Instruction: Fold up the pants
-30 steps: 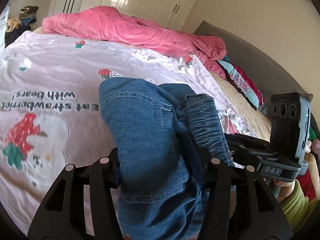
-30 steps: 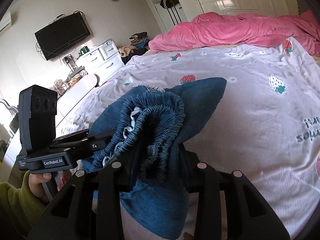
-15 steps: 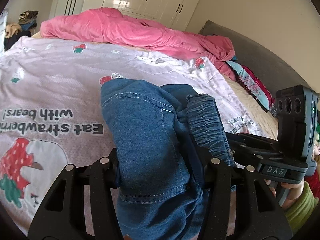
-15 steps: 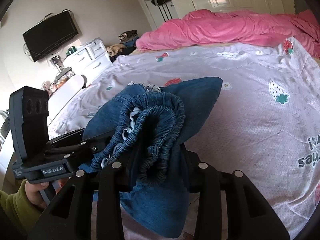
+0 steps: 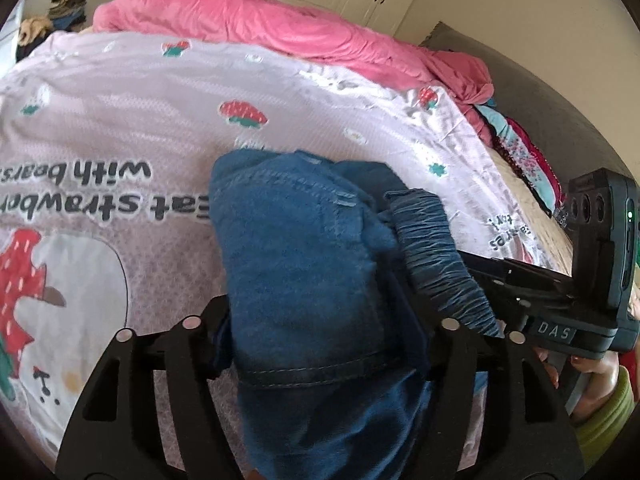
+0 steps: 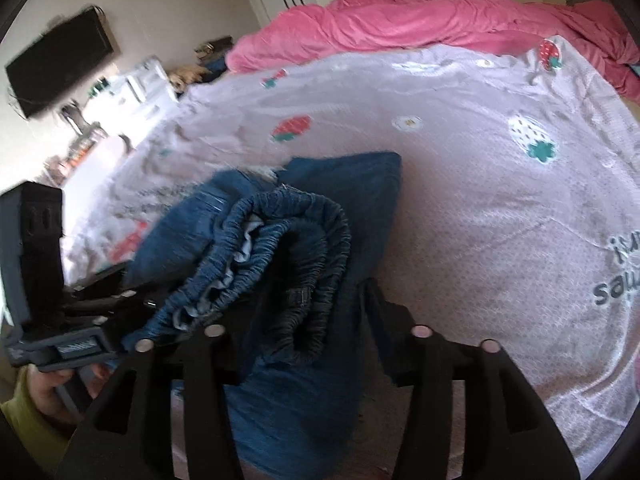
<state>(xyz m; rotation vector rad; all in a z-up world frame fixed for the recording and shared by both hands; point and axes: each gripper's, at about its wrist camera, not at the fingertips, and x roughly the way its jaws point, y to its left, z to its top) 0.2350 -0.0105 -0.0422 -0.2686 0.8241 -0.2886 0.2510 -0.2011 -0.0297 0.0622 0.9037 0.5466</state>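
Left wrist view: the left gripper [image 5: 320, 328] reaches down over the bed [image 5: 120, 128], and its jaws are opening with the folded blue denim pants [image 5: 304, 280] between them. The bundle fills the gap from one black finger to the other, so whether the pads press on the cloth cannot be told. The pants lie bunched on the lilac bedsheet, the gathered elastic waistband [image 5: 436, 256] on their right side. Printed strawberries and upside-down lettering run across the sheet to the left. A pink quilt [image 5: 260, 20] is heaped along the far edge of the bed, with white wardrobe doors behind it. At the right edge the right gripper [image 5: 504, 280] comes in from the side, its fingers hidden behind the waistband, held by a hand [image 5: 592, 368] in a green sleeve.

Right wrist view: the right gripper [image 6: 316, 332] has jaws that are opening, and the rolled waistband [image 6: 288, 256] sits between them. A gap shows between the cloth and the right finger [image 6: 424, 360], while the left finger is touching or overlapped by the folds; I cannot tell which. The pants [image 6: 344, 200] rest on the sheet in the near middle of the bed [image 6: 480, 208]. The left gripper [image 6: 104, 308] lies at the left, its tips buried under the denim, with a hand [image 6: 52, 388] in green below it. A dark television [image 6: 60, 64] hangs on the far left wall, and the pink quilt [image 6: 440, 20] lies along the far side.
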